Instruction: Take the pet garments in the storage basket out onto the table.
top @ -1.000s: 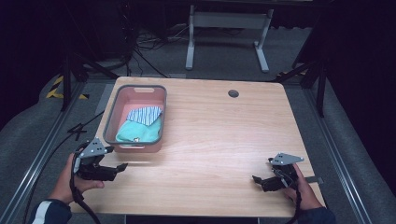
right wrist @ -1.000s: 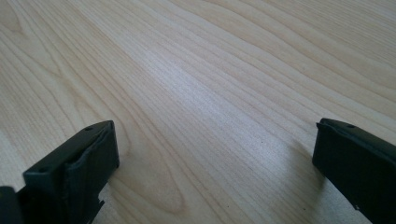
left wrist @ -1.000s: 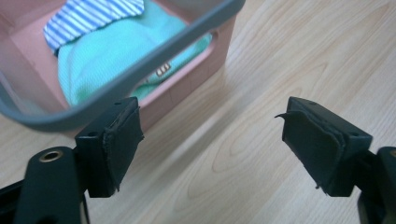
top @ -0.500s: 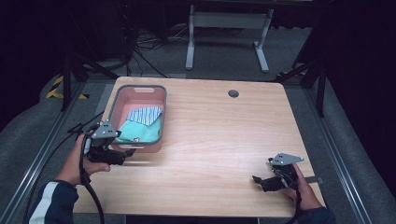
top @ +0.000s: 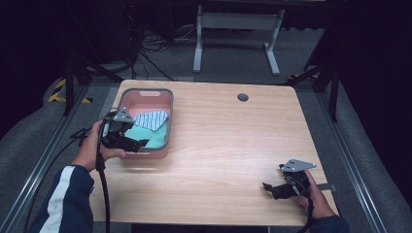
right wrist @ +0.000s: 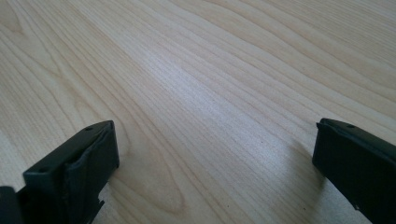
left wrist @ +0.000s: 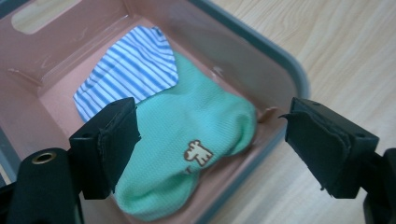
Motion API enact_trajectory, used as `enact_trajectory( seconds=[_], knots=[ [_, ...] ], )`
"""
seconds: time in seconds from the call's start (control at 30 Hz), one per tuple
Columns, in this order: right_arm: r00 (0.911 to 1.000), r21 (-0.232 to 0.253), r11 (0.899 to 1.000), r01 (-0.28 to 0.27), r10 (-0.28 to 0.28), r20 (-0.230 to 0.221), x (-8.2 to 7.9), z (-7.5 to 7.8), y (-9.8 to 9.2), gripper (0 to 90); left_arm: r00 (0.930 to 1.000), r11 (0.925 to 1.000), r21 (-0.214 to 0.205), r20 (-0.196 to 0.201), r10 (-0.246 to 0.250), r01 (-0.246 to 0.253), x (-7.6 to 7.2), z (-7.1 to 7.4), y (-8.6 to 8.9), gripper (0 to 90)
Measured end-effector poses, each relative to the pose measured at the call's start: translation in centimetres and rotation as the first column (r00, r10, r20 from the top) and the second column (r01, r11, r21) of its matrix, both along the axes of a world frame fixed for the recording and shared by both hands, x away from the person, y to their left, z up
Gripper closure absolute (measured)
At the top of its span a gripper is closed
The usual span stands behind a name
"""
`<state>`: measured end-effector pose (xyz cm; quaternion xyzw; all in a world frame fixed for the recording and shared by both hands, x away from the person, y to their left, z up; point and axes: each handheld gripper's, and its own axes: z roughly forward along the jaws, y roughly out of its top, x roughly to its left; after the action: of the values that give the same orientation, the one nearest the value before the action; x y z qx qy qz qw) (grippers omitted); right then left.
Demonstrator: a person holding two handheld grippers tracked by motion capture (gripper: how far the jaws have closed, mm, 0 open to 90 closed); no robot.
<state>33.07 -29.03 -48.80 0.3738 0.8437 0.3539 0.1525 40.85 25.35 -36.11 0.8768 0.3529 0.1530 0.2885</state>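
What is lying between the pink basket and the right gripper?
Nothing: in the high view only bare table separates the pink basket from the right gripper.

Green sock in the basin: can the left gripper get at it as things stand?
Probably yes. The left gripper is over the pink basin with jaws open, and the green sock lies uncovered on top, only the striped cloth beside it.
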Motion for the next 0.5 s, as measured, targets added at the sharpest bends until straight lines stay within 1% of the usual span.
enact_trajectory(
  seconds=[0.03, 0.07, 0.13, 0.2, 0.27, 0.33, 0.37, 0.43, 0.47, 0.5],
  knots=[
    [1.0000, 0.000, 1.000, 0.000, 0.000, 0.000, 0.0, 0.0, 0.0, 0.6, 0.9997, 0.9999, 0.015, -0.025, 0.003, -0.002, 0.8, -0.4, -0.2, 17.8],
    [1.0000, 0.000, 1.000, 0.000, 0.000, 0.000, 0.0, 0.0, 0.0, 0.6, 0.9990, 0.9998, 0.018, -0.044, 0.011, -0.010, 1.3, -0.7, -0.4, 17.8],
    [1.0000, 0.000, 1.000, 0.000, 0.000, 0.000, 0.0, 0.0, 0.0, 0.6, 0.9980, 0.9987, 0.049, -0.062, 0.014, -0.011, 2.2, -1.1, -0.7, 17.8],
    [1.0000, 0.000, 1.000, 0.000, 0.000, 0.000, 0.0, 0.0, 0.0, 0.6, 0.9958, 0.9980, 0.061, -0.088, 0.025, -0.020, 3.2, -1.6, -1.1, 17.8],
    [1.0000, 0.000, 1.000, 0.000, 0.000, 0.000, 0.0, 0.0, 0.0, 0.6, 0.9950, 0.9955, 0.093, -0.096, 0.029, -0.020, 3.9, -1.9, -1.5, 17.9],
    [1.0000, 0.000, 1.000, 0.000, 0.000, 0.000, 0.0, 0.0, 0.0, 0.6, 0.9920, 0.9936, 0.112, -0.122, 0.030, -0.016, 4.6, -2.3, -1.9, 17.9],
    [1.0000, 0.000, 1.000, 0.000, 0.000, 0.000, 0.0, 0.0, 0.0, 0.6, 0.9910, 0.9917, 0.127, -0.130, 0.032, -0.016, 4.9, -2.4, -2.1, 18.1],
    [1.0000, 0.000, 1.000, 0.000, 0.000, 0.001, 0.0, 0.0, 0.0, 0.6, 0.9888, 0.9897, 0.142, -0.144, 0.039, -0.018, 5.6, -2.8, -2.3, 18.0],
    [1.0000, 0.000, 1.000, 0.000, 0.000, 0.000, 0.0, 0.0, 0.0, 0.6, 0.9868, 0.9865, 0.163, -0.155, 0.045, -0.019, 6.0, -3.0, -2.4, 18.0],
    [1.0000, 0.000, 1.000, 0.000, 0.000, 0.000, 0.0, 0.0, 0.0, 0.6, 0.9868, 0.9865, 0.163, -0.155, 0.045, -0.019, 6.0, -3.0, -2.4, 18.2]
  ],
)
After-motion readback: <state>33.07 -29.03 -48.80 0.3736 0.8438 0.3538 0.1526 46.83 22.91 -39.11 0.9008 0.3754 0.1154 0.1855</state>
